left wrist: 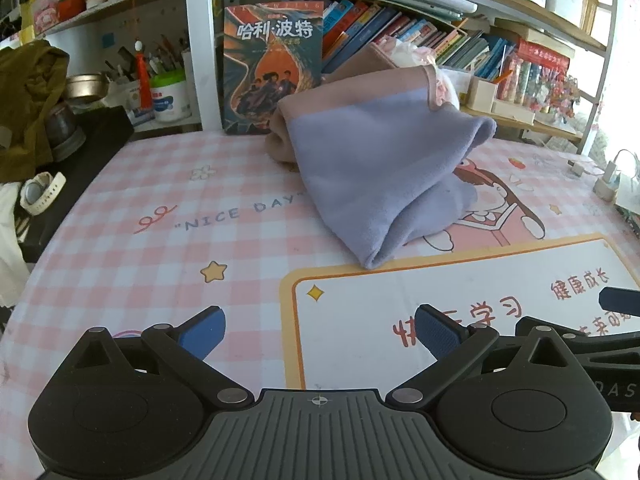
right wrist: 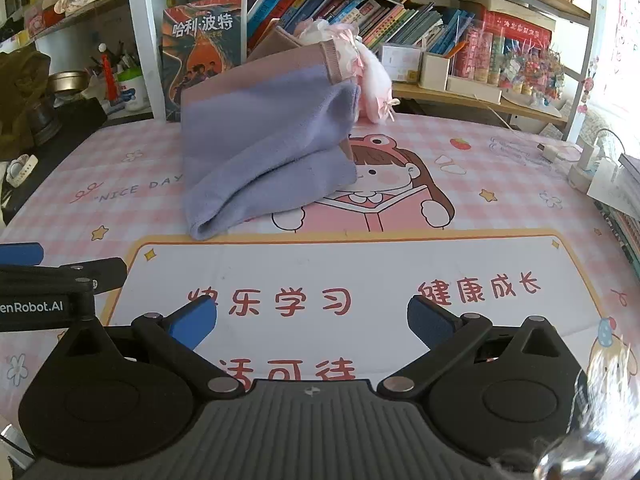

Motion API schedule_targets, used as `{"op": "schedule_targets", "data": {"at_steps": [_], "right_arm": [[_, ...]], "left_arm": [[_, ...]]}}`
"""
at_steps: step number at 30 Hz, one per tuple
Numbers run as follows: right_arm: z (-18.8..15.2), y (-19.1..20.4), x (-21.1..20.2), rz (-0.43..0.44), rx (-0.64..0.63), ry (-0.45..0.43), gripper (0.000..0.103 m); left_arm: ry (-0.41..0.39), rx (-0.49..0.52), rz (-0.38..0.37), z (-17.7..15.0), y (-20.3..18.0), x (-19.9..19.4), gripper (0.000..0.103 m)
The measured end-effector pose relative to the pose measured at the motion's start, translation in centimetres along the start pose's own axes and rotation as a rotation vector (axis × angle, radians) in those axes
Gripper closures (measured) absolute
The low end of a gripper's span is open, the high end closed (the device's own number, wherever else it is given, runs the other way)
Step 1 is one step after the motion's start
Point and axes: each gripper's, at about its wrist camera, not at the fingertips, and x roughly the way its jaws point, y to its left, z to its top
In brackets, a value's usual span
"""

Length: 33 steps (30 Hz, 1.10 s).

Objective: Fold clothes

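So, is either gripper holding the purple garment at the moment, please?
No: the purple garment lies on the table, clear of both open grippers.

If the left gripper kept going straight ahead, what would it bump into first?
Probably the desk mat: the open left gripper tilts downward. The purple garment lies farther ahead, slightly right; depth is hard to judge.

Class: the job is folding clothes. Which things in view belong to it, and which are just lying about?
Belong: lilac and pink garment; left gripper and right gripper, both open and empty.

Lying about: upright book, white watch, white tub, charger plugs.
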Motion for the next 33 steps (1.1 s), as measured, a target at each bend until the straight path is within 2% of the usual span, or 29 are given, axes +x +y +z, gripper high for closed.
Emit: {"op": "schedule_targets", "data": {"at_steps": [5, 33], "right_arm": [[0.15, -0.01, 0.16, -0.003, -0.002, 0.004, 0.0], [0.0, 0.25, 0.31, -0.009, -0.016, 0.008, 0.0]], "left_arm": [[0.01, -0.018, -0.017, 0.26, 0.04, 0.33, 0.001], [0.018, -0.021, -0.009, 0.23, 0.11, 0.49, 0.001]]}}
